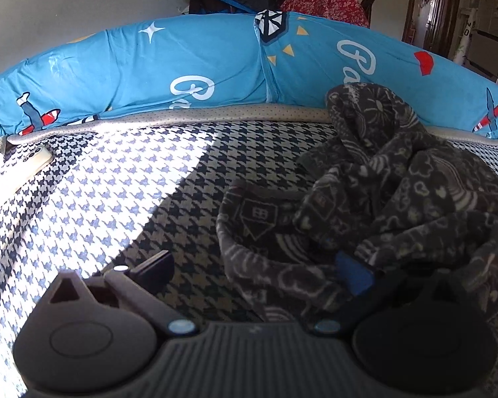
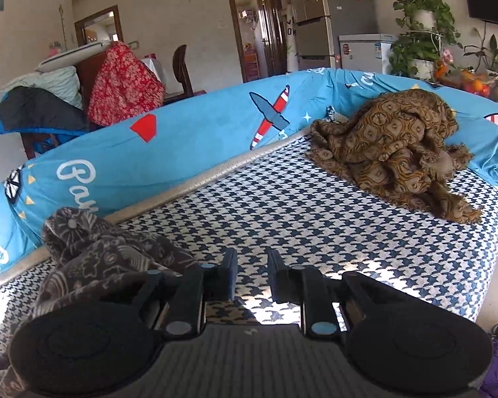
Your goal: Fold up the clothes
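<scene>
A dark grey garment with a pale line-drawn pattern [image 1: 381,199] lies crumpled on the houndstooth sofa seat [image 1: 116,182]. My left gripper [image 1: 252,272] is open, its jaws wide apart, low at the garment's near edge; the right finger [image 1: 353,277] is among the folds, the left finger [image 1: 152,267] is over bare seat. In the right wrist view the same garment [image 2: 93,258] lies to the left of my right gripper [image 2: 250,277], which is open with a narrow gap and holds nothing, above the seat [image 2: 315,232].
A brown patterned cloth [image 2: 398,156] is heaped at the far right of the seat. A blue printed cushion back [image 1: 182,66] runs along the rear. A white phone [image 1: 33,162] lies at the seat's left. Beyond are chairs with clothes, a fridge and plants.
</scene>
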